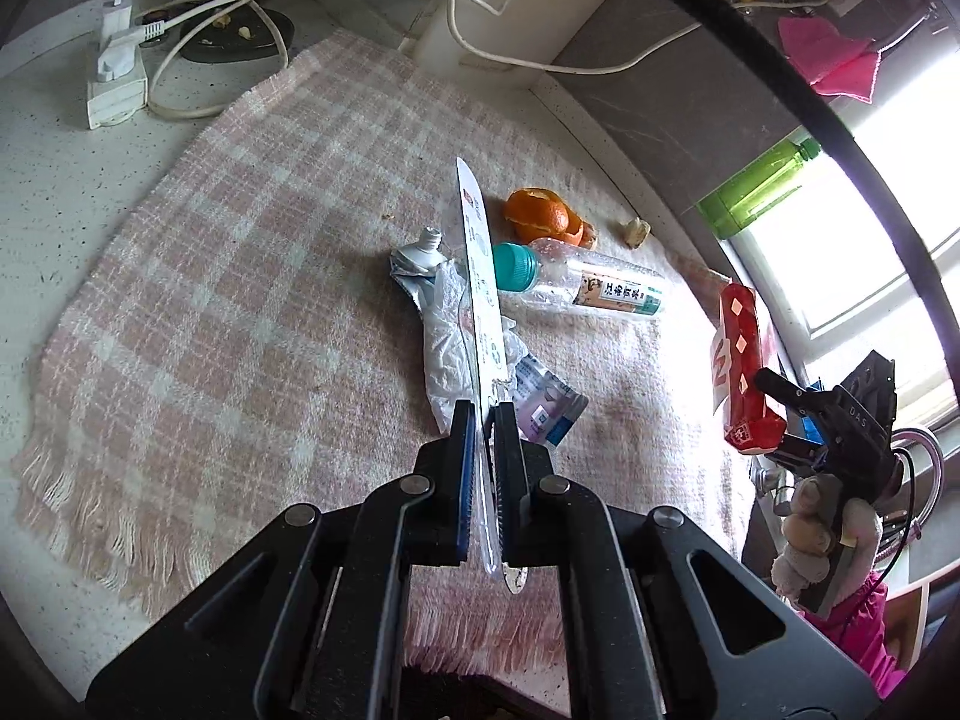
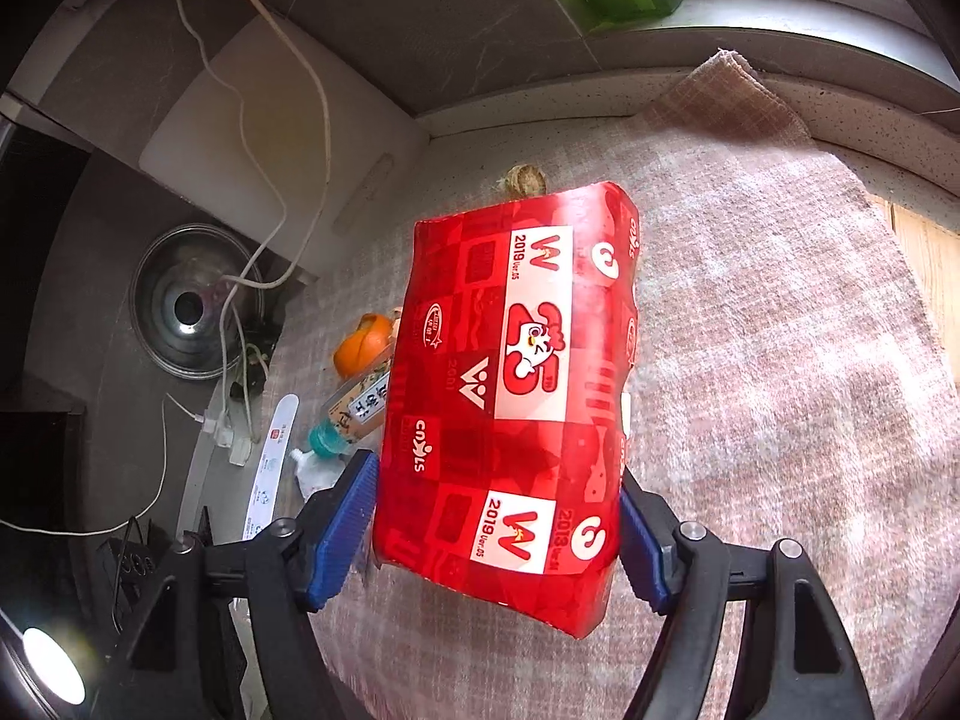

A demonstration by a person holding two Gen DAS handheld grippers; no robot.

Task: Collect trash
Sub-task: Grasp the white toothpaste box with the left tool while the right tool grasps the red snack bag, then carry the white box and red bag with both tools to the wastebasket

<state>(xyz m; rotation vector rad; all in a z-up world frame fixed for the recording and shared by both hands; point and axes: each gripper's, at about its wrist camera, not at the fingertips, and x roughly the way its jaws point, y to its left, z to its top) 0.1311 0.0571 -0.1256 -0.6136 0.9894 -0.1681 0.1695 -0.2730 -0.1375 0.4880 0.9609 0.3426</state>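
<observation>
My left gripper (image 1: 485,414) is shut on a flat white plastic package (image 1: 478,276), held edge-on above the pink checked cloth (image 1: 240,300). Under it lie a squeezed toothpaste tube (image 1: 444,324), a small printed sachet (image 1: 549,408), a clear plastic bottle with a teal cap (image 1: 576,282), orange peel (image 1: 540,216) and a small brown scrap (image 1: 637,232). My right gripper (image 2: 498,516) is shut on a red printed carton (image 2: 516,396), held above the cloth; it also shows in the left wrist view (image 1: 744,372). The bottle (image 2: 354,414) and peel (image 2: 363,351) lie left of the carton.
A white power strip with plugs and cords (image 1: 117,84) sits at the back left on the speckled counter (image 1: 72,192). A green bottle (image 1: 756,186) stands on the window sill. A pot lid (image 2: 192,300) leans against the wall. A pink cloth (image 1: 828,54) hangs at the upper right.
</observation>
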